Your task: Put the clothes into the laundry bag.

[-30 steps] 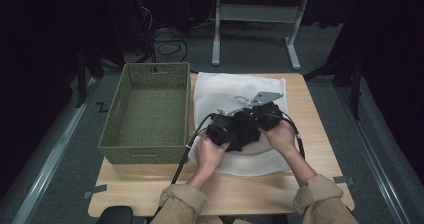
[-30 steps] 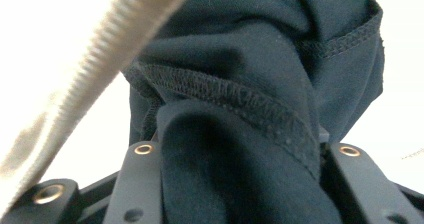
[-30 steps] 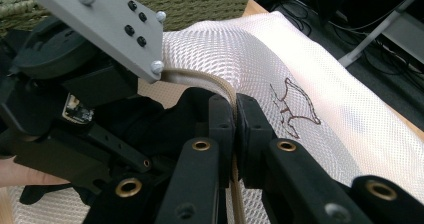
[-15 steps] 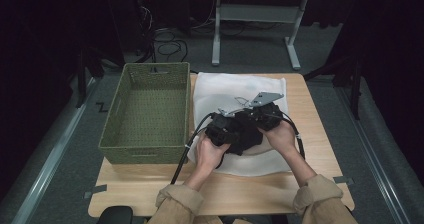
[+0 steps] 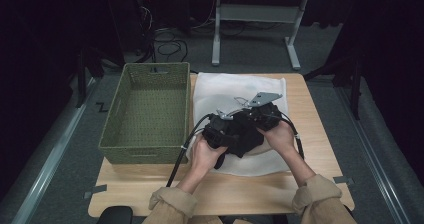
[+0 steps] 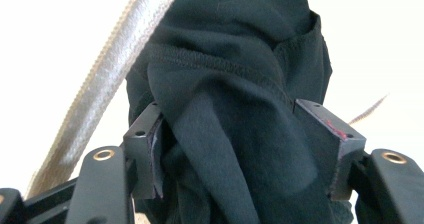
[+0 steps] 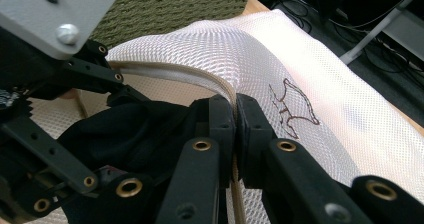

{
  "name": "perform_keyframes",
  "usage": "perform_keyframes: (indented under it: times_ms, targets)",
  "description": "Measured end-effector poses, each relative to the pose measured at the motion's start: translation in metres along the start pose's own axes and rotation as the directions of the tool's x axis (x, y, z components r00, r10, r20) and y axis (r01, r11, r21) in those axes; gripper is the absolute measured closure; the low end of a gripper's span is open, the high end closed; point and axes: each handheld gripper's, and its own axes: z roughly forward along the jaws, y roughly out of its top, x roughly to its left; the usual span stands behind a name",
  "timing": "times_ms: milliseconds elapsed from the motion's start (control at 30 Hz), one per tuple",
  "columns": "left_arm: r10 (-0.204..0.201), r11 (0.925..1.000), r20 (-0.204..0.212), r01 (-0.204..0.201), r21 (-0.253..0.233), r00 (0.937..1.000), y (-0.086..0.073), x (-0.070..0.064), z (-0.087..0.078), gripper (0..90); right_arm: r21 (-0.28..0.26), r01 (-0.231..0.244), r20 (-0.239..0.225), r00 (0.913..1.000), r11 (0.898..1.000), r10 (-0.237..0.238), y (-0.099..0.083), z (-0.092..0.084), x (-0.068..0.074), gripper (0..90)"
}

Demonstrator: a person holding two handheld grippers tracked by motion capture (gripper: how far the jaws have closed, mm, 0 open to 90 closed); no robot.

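A white mesh bag [image 5: 230,89] lies flat on the table, and a black garment [image 5: 245,144] is bunched at its near edge. My left gripper [image 6: 232,144] has the black garment [image 6: 225,59] between its jaws. They have just been opening, and the cloth still fills the gap loosely. My right gripper [image 7: 235,119] is shut on the bag's zipper edge [image 7: 175,76] and lifts it over the garment [image 7: 130,129]. In the high view the left gripper [image 5: 222,134] and right gripper [image 5: 257,119] sit close together over the bag.
A green woven basket [image 5: 150,109] stands left of the bag, and its side touches the bag's edge. Bare wooden table [image 5: 320,114] shows to the right and along the near side. Beyond the table's far edge are a desk frame and cables on the floor.
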Motion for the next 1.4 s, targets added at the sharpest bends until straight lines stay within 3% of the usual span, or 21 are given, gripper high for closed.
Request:
perform_keyframes:
  times_ms: [467, 833, 1400]
  targets:
    - [0.028, 0.9992, 0.034, -0.028, 0.026, 0.9990, -0.015, -0.004, -0.014, 32.3, 0.001, -0.008, -0.002, 1.0000, 1.000, 0.008, 0.000, 0.000, 0.000, 87.4]
    - [0.016, 0.9982, 0.039, -0.018, 0.058, 0.9991, -0.032, -0.006, -0.005, 36.3, 0.006, -0.007, -0.001, 1.0000, 1.000, 0.007, 0.000, -0.001, -0.001, 87.4]
    - [0.026, 0.9936, 0.017, -0.028, 0.110, 0.9995, -0.036, -0.013, 0.015, 44.8, 0.007, -0.002, -0.006, 1.0000, 1.000, 0.002, -0.001, 0.004, 0.003, 87.4]
